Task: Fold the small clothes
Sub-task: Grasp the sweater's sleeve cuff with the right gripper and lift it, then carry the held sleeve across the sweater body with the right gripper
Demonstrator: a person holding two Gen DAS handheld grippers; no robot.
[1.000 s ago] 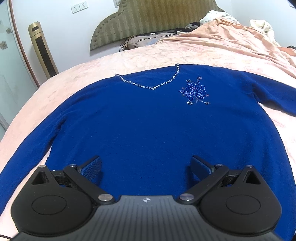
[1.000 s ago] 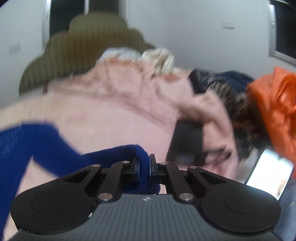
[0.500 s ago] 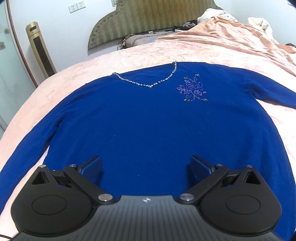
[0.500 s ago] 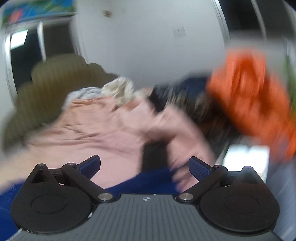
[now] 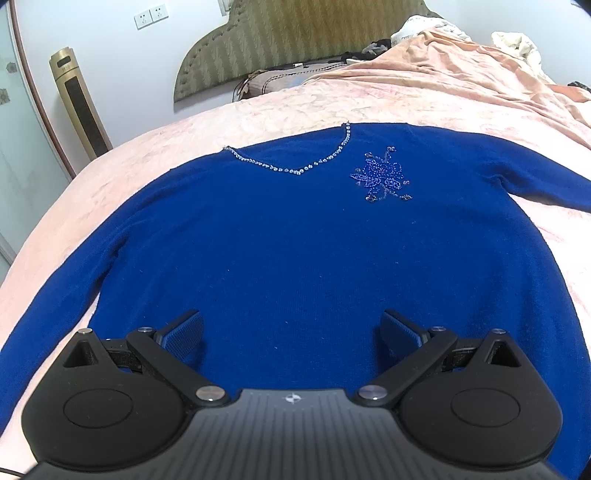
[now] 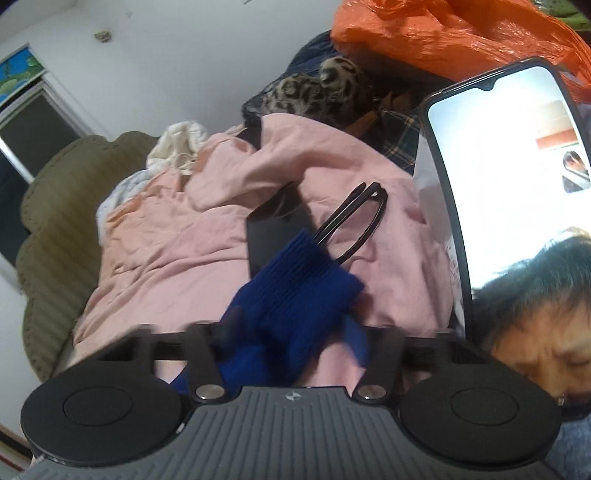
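Observation:
A royal-blue sweater [image 5: 295, 240] lies flat, front up, on the pink bed cover [image 5: 122, 158], with a beaded V-neck [image 5: 295, 170] and a beaded flower [image 5: 384, 177]. Both sleeves spread outward. My left gripper [image 5: 291, 328] is open and empty, just above the sweater's lower hem. In the right wrist view the sweater's sleeve cuff [image 6: 295, 288] lies between the blurred, spread arms of my right gripper [image 6: 291, 343]; the fingertips are hidden by blur and cloth.
A padded headboard [image 5: 280, 40] and a tower fan [image 5: 79, 103] stand at the far end. To the right lie a crumpled pink quilt [image 6: 177, 236], black glasses [image 6: 351, 221], a lit phone [image 6: 509, 147], an orange bag [image 6: 443, 33] and other clothes.
The right gripper opened from shut on the sleeve cuff and swung right; the cuff now lies loose before it. The left gripper stayed open and drifted slightly.

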